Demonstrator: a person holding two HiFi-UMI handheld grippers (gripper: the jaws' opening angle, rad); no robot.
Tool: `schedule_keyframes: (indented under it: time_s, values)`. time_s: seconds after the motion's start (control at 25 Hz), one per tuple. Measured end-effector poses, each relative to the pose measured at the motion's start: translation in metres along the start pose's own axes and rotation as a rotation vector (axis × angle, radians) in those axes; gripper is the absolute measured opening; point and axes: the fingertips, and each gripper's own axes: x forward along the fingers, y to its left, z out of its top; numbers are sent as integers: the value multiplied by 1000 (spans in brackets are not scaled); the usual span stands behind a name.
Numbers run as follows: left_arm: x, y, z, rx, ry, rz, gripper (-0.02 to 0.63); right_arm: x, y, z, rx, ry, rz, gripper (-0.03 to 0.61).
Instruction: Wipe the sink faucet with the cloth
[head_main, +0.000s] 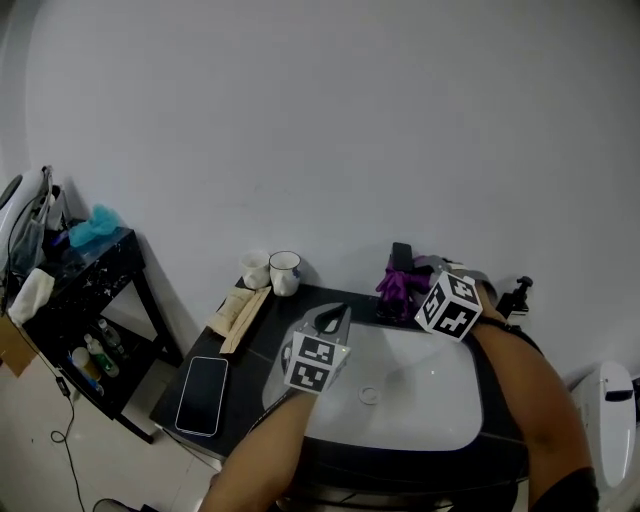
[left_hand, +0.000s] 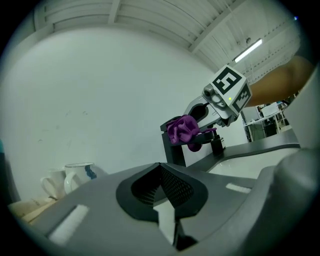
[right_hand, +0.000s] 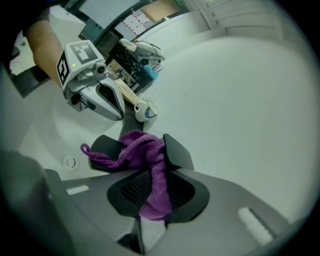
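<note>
Holding entry: right hand-held gripper (right_hand: 141, 149), jaws closed on a bunched purple cloth (right_hand: 152, 175). Its own view shows the fabric filling the gap between both pads, with one loose loop sticking out to the side.

Faucet (left_hand: 172, 149): black, upright, at the rear rim of the sink (head_main: 440, 410). The left gripper view shows the cloth pressed on its top edge. The right gripper view hides that contact behind the fabric.

Left hand-held gripper (left_hand: 161, 169): jaws together, nothing between them. The head view places it over the left part of the basin, apart from the faucet.

Drain (head_main: 369, 394): round, mid-basin, seen in the head view and the right gripper view only.

Surface (head_main: 245, 380): dark, surrounding the sink. Items on it, left of the basin:
- phone (head_main: 203, 394), lying flat, screen dark, visible in the head view alone
- bundle of pale wooden pieces (head_main: 240, 315)
- two mugs (head_main: 285, 272), side by side near the wall, also seen in both gripper views

Side shelf (head_main: 110, 255): black, left of the surface. A blue item (head_main: 95, 228) sits on top and bottles (head_main: 95, 352) on the lower tier. It is clearest in the head view.
</note>
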Motion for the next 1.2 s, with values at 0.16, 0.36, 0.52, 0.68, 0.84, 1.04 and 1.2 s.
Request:
schedule_keyframes:
  time_s: [0.16,0.36,0.52,0.68,0.84,1.04,1.2]
  values:
    - [0,1,-1,36,8,-3,17,-2,5,3,-36,-4,5,74]
    - [0,7,-7,39,36,14,17,-11,18,6,-104,1,30,74]
    - [0,10,-6,41,37,26,17,-28,32,14,-164,-20,44,74]
    - [-3,5,-6,31,40,19,17,-48,48,20,-210,-31,49,74]
    - [-12,7,-6,27,45,32,17,-65,62,29,-253,-48,63,74]
    - [-25,11,-5,11,42,53,17,-90,94,41,-339,-77,89,74]
    - [-33,11,-2,-10,37,60,17,-88,118,39,-335,-88,86,75]
